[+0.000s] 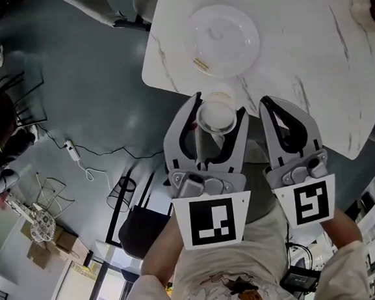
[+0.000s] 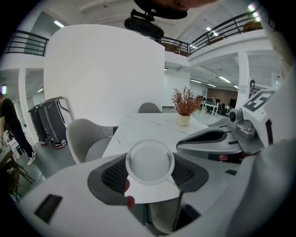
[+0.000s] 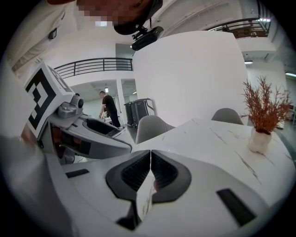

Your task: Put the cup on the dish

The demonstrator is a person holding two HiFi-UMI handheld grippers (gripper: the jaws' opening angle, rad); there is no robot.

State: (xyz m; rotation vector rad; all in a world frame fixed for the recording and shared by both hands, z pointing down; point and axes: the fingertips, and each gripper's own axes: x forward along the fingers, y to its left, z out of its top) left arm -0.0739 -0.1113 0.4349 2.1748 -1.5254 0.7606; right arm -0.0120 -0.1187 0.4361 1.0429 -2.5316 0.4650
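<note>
Small round translucent-white cup is clamped by its sides btwn left gripper jaws, near the table edge, short of the clear round dish; prob. light, thin-walled & slick, so grip mid-wall gently; right gripper jaws closed together, empty.

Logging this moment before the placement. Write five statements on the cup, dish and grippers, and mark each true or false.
1. The left gripper is shut on the cup. True.
2. The cup stands on the dish. False: it is held in the jaws, short of the dish.
3. The right gripper is shut with nothing between its jaws. True.
4. The dish holds food. False: it is empty.
5. The dish lies on the white table. True.
</note>
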